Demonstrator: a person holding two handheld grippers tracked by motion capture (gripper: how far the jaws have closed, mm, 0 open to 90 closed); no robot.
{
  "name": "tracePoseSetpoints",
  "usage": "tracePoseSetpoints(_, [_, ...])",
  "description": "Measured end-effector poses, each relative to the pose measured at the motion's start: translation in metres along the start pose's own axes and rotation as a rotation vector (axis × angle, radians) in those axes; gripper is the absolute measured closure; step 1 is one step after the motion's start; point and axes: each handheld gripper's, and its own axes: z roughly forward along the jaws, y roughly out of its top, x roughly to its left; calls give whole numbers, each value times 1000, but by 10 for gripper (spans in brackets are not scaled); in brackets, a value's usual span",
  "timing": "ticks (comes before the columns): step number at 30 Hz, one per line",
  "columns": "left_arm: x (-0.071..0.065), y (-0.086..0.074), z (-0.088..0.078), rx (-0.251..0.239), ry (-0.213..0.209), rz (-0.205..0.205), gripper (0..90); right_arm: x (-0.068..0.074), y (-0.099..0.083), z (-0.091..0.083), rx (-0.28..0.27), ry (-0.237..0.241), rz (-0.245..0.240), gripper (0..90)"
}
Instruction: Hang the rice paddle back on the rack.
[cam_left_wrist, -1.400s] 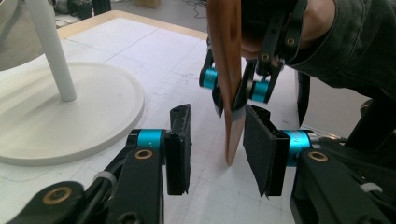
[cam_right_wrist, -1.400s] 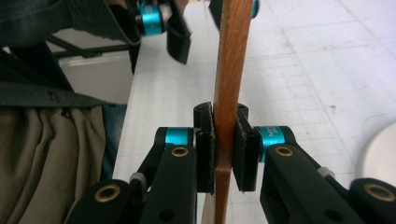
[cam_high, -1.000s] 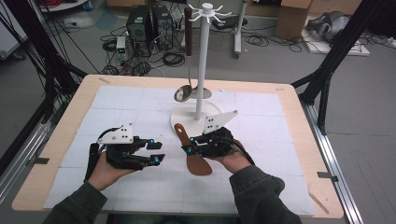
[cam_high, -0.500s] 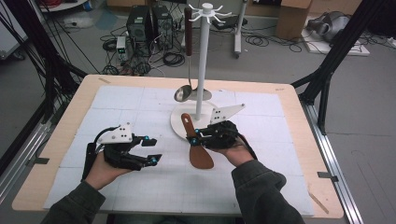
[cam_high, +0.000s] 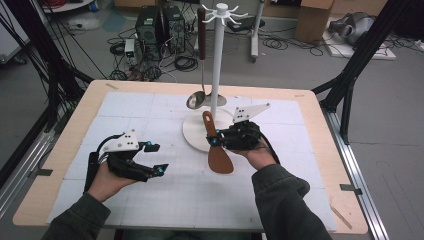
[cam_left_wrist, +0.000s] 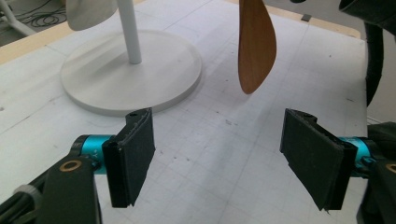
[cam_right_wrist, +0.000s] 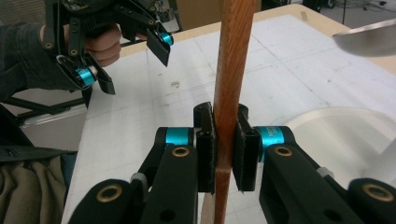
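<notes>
On the left of the bench (cam_high: 65, 150), the left hand-held gripper (cam_high: 155, 157) hovers low over the white gridded mat (cam_high: 165, 200) with nothing between its pads (cam_left_wrist: 133, 154). Its jaws have just been opening and now stand fairly wide, probably because the spatula has passed to the other hand and this gripper is standing clear.

Toward the middle, the white utensil stand (cam_high: 216, 60) rises from its round base (cam_high: 195, 132) at the back of the mat. A metal ladle (cam_high: 196, 100) hangs from one of the hooks at the top, its bowl near the pole, which suggests the stand is where utensils belong.

Just right of the base, the right hand-held gripper (cam_high: 215, 141) is clamped narrowly on the handle of the wooden spatula (cam_high: 219, 157). In the right gripper view the pads pinch the wooden handle (cam_right_wrist: 232, 70) from both sides. The blade points down toward the person and hangs just above the mat, the handle end up, likely so that the end can be brought to a hook.

No brand, label or writing can be read on anything here.
</notes>
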Motion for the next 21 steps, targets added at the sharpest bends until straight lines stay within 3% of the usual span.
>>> tracePoseSetpoints(21, [9, -7, -13, 0, 55, -23, 183, -16, 31, -16, -41, -19, -14, 824])
